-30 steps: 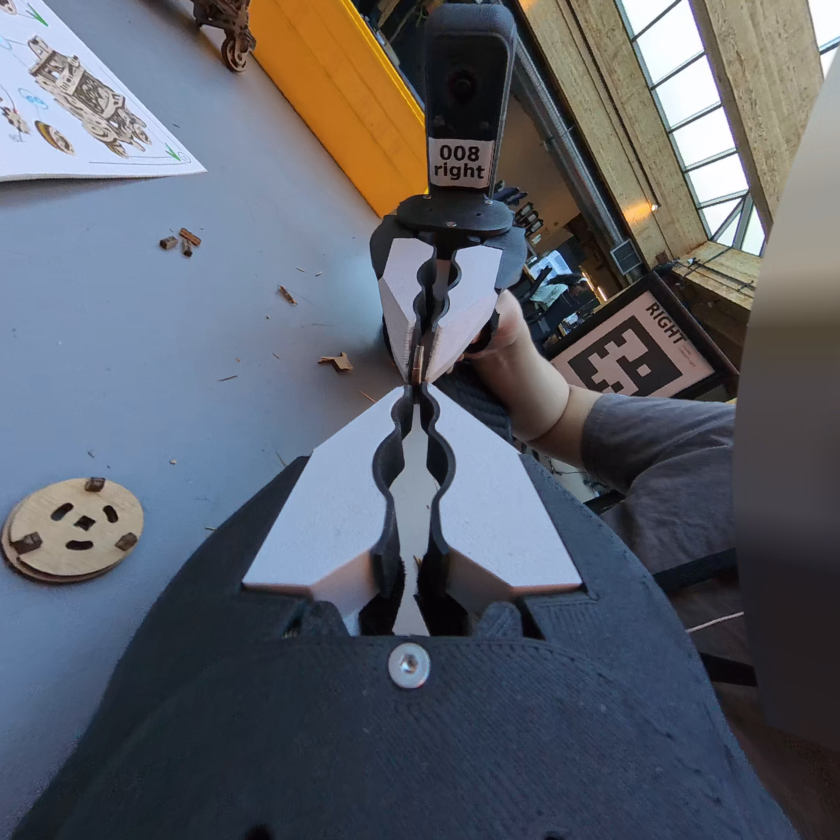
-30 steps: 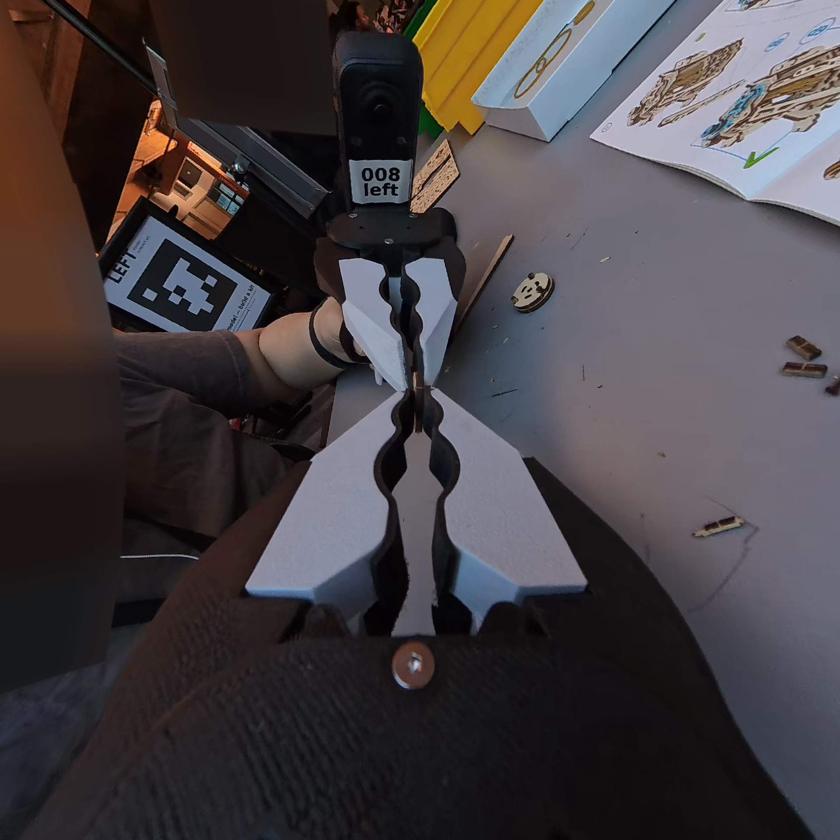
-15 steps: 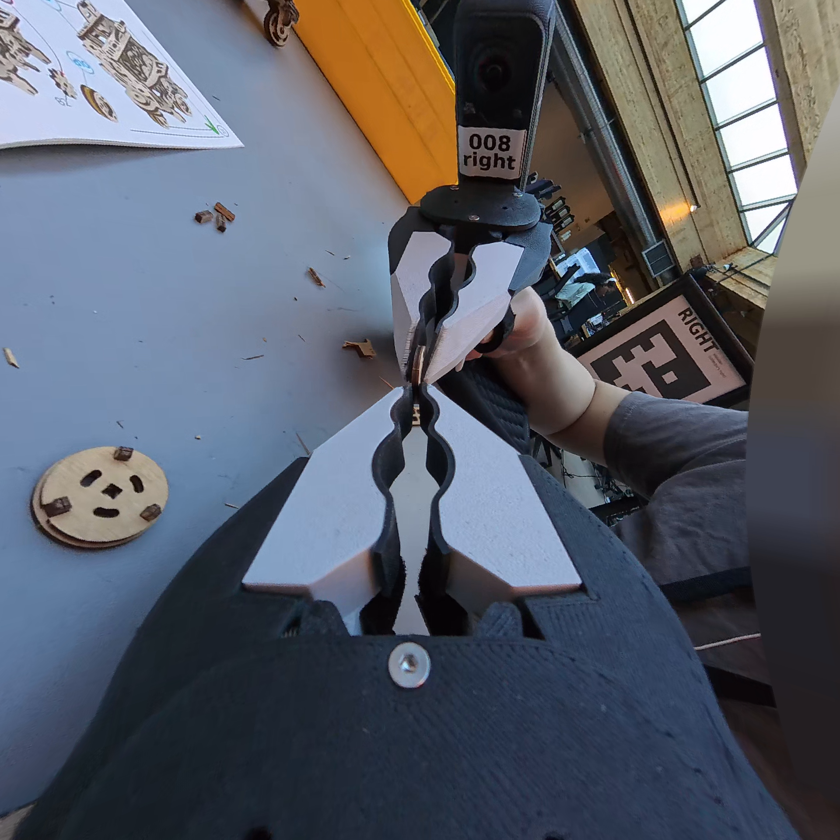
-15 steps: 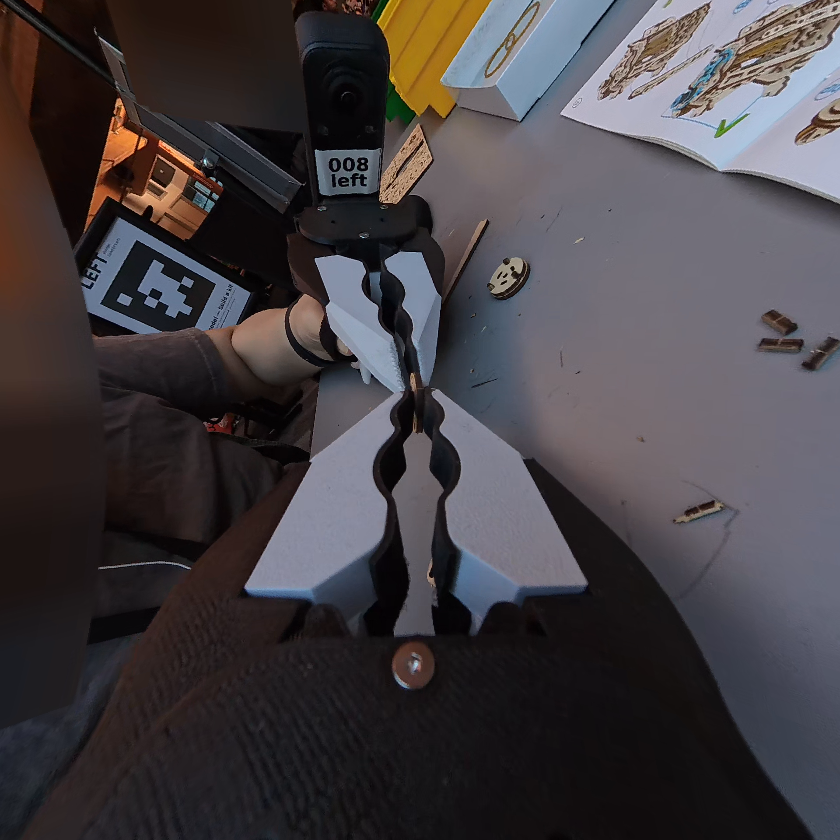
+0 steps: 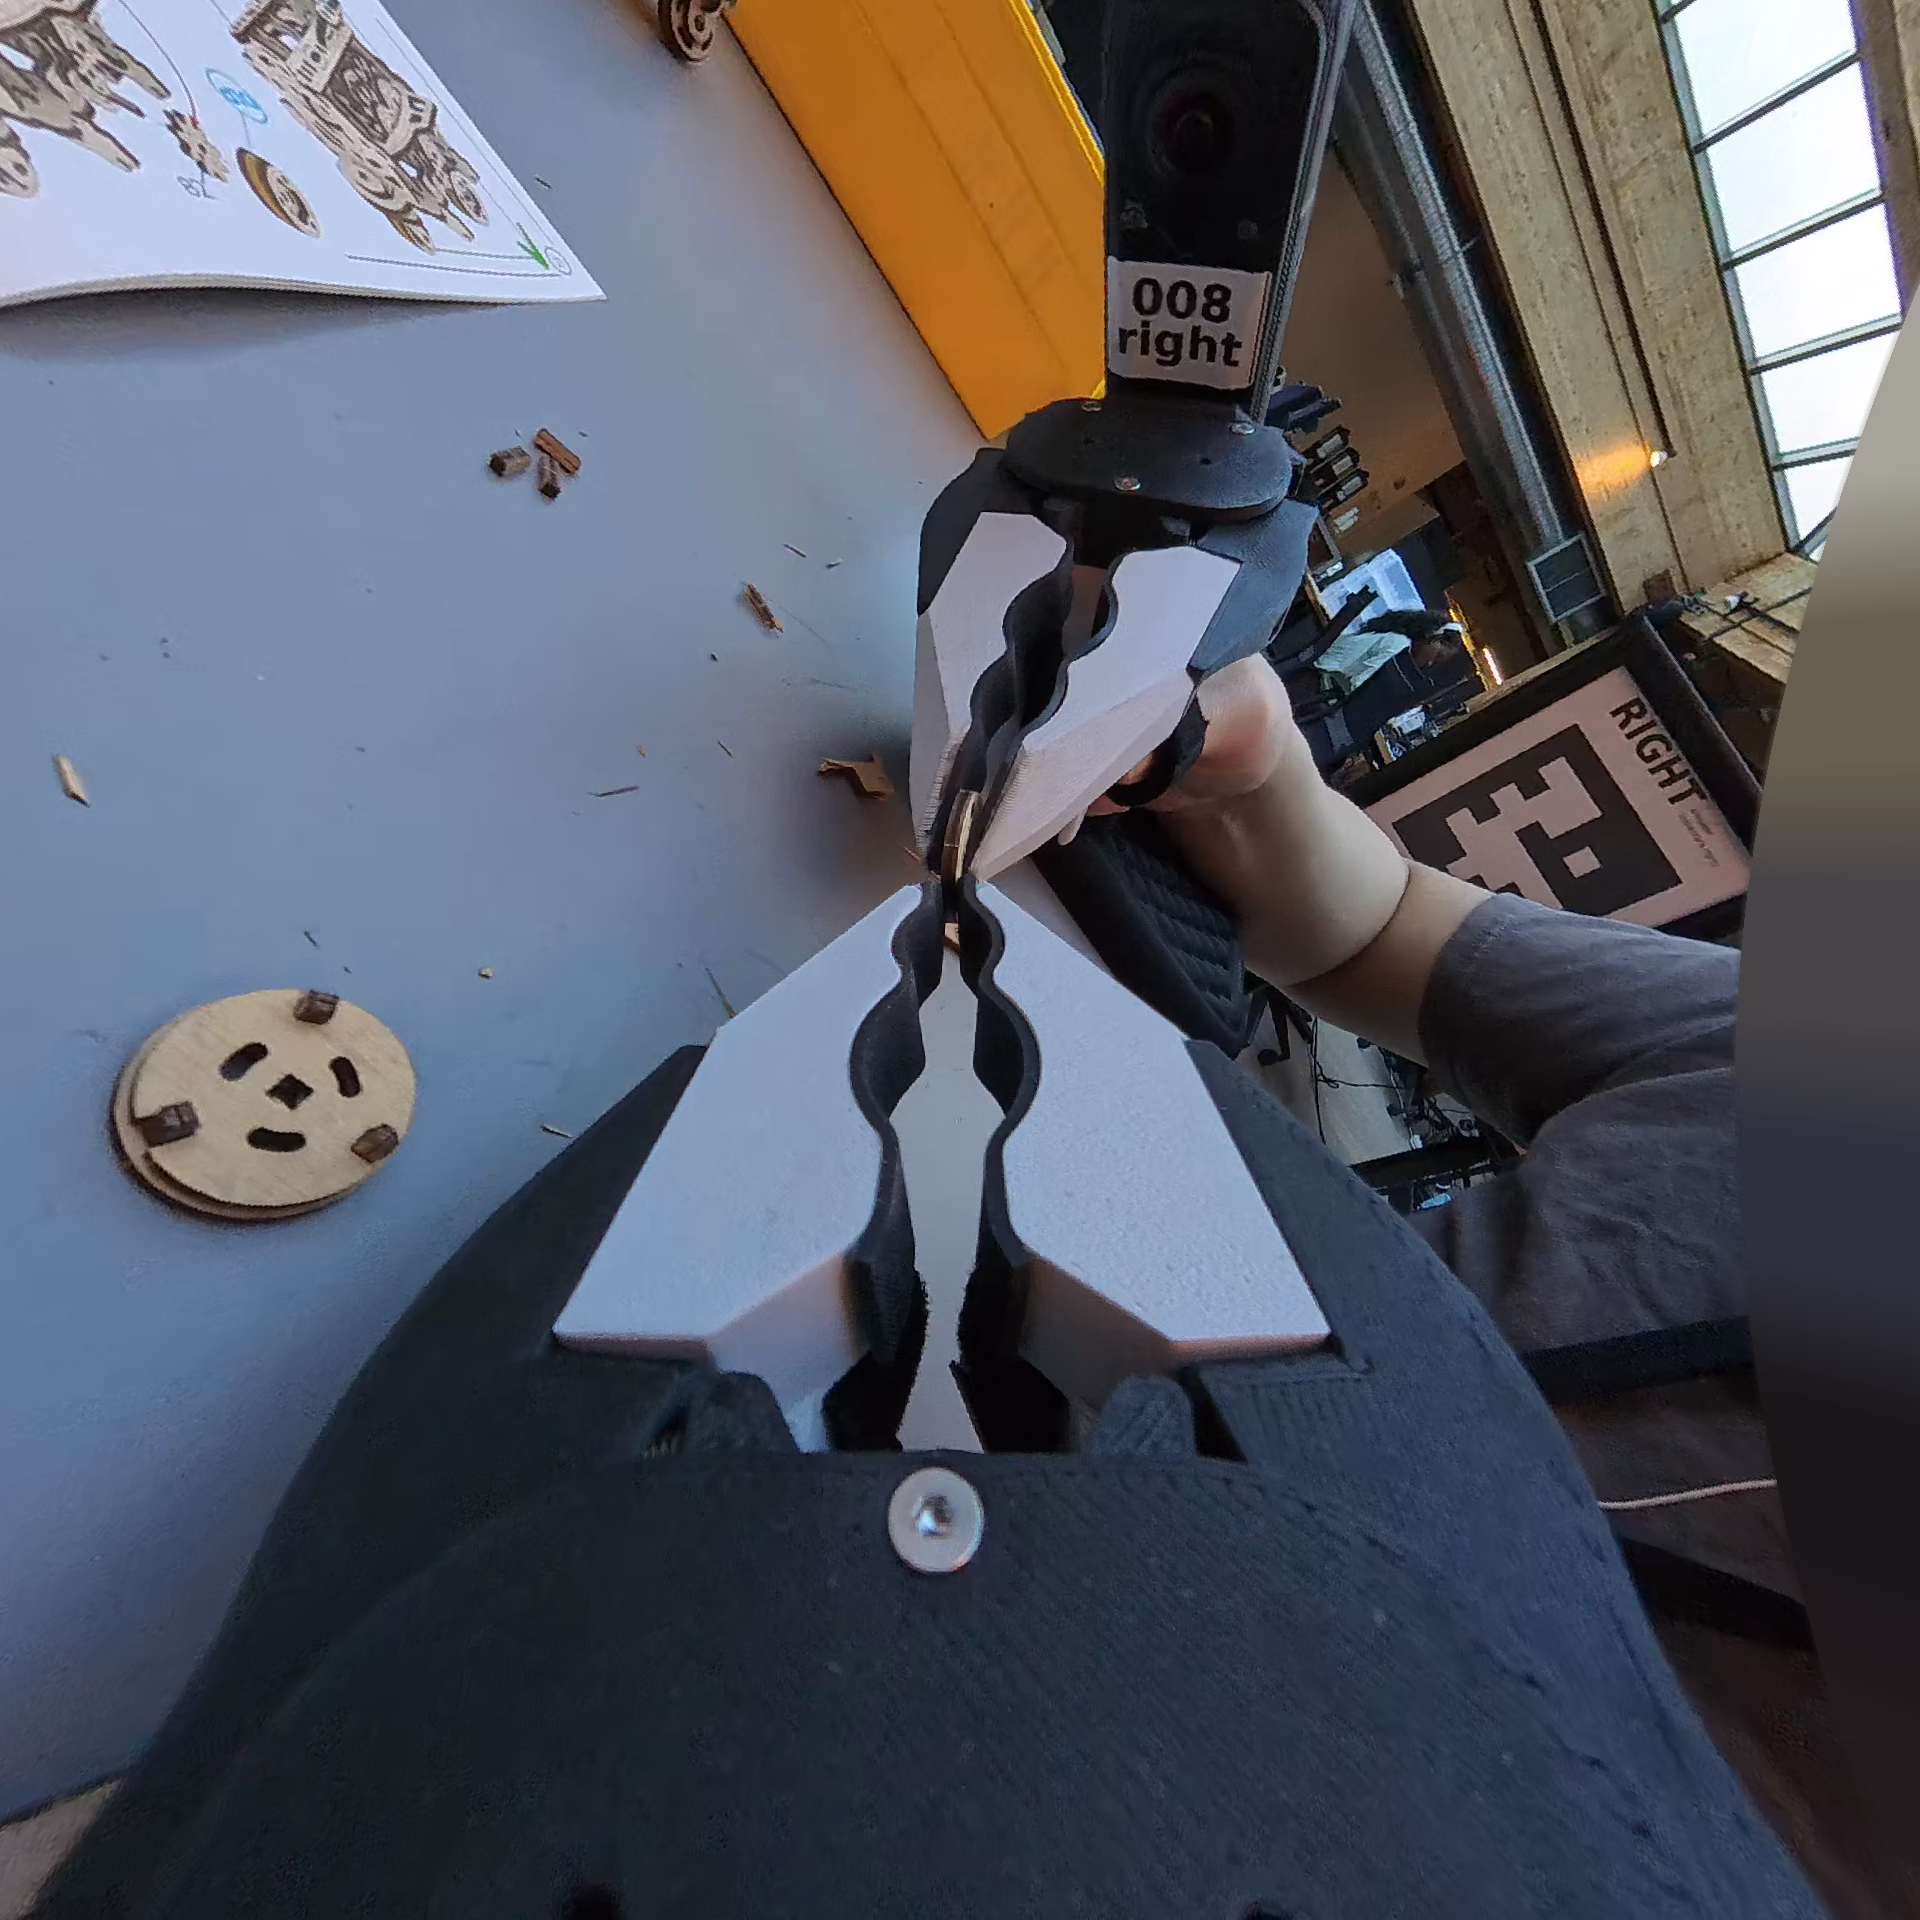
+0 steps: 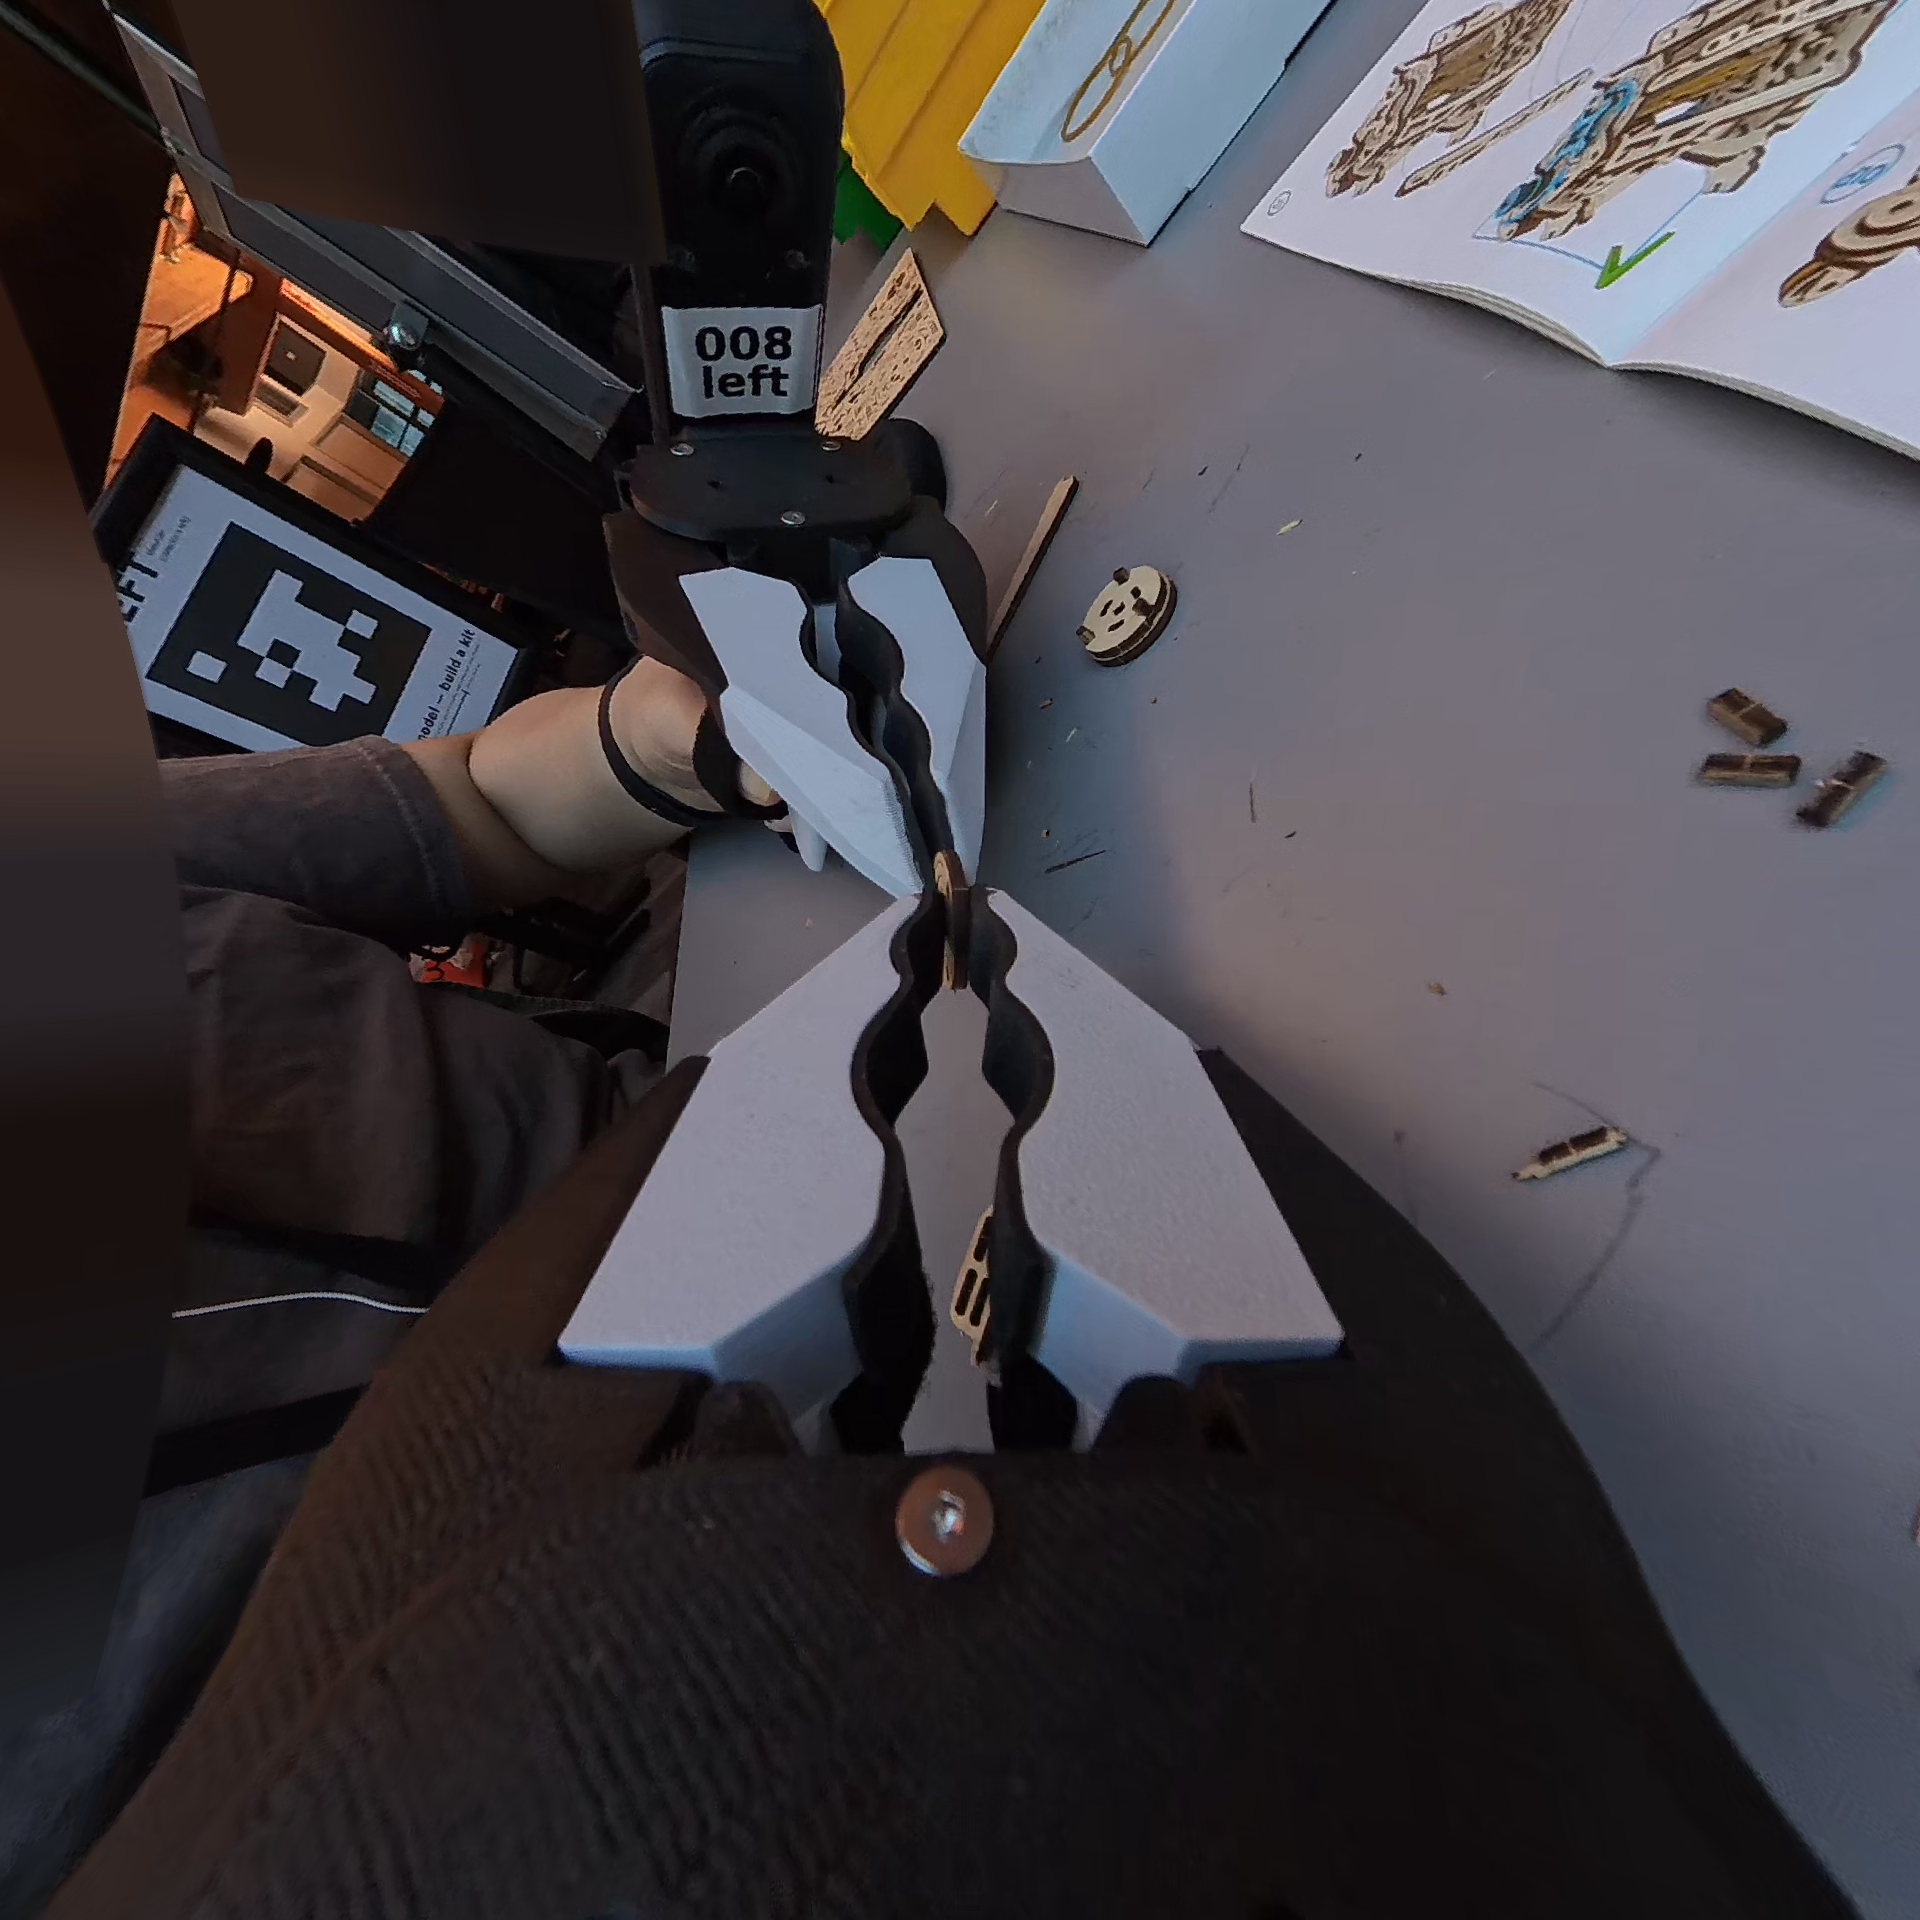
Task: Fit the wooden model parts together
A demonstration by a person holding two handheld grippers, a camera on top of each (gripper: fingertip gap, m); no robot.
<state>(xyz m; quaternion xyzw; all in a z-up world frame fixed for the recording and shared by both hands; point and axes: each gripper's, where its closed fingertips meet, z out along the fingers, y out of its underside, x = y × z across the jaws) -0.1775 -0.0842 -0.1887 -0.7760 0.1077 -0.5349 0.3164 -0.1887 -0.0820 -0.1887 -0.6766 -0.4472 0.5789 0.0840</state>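
My left gripper (image 5: 943, 896) and right gripper (image 6: 951, 906) meet tip to tip above the grey table (image 5: 416, 675). The right gripper is shut on a thin wooden disc (image 6: 954, 935), seen edge-on; the disc also shows in the left wrist view (image 5: 962, 821). The left gripper is shut on a small wooden part (image 5: 948, 932), which touches the disc. The fingertips hide how the two parts join. The right gripper (image 5: 951, 847) comes down from above in the left wrist view, as does the left gripper (image 6: 938, 871) in the right wrist view.
A round slotted wooden wheel (image 5: 265, 1101) lies on the table; it also shows in the right wrist view (image 6: 1127, 615). Small dark pieces (image 6: 1766, 758), a sliver (image 6: 1569, 1153), a wooden strip (image 6: 1029, 561), an instruction booklet (image 6: 1662, 177), a white box (image 6: 1122, 104) and a yellow box (image 5: 935, 208) lie around. Left and right tips are no more than a few centimetres apart. The sliver (image 6: 1569, 1153) is about 10 cm from both grippers' fingertips.
Both grippers stay shut and tip to tip. They have turned slightly together, so each now leans in the other's view, and the disc shows more between the right fingers.
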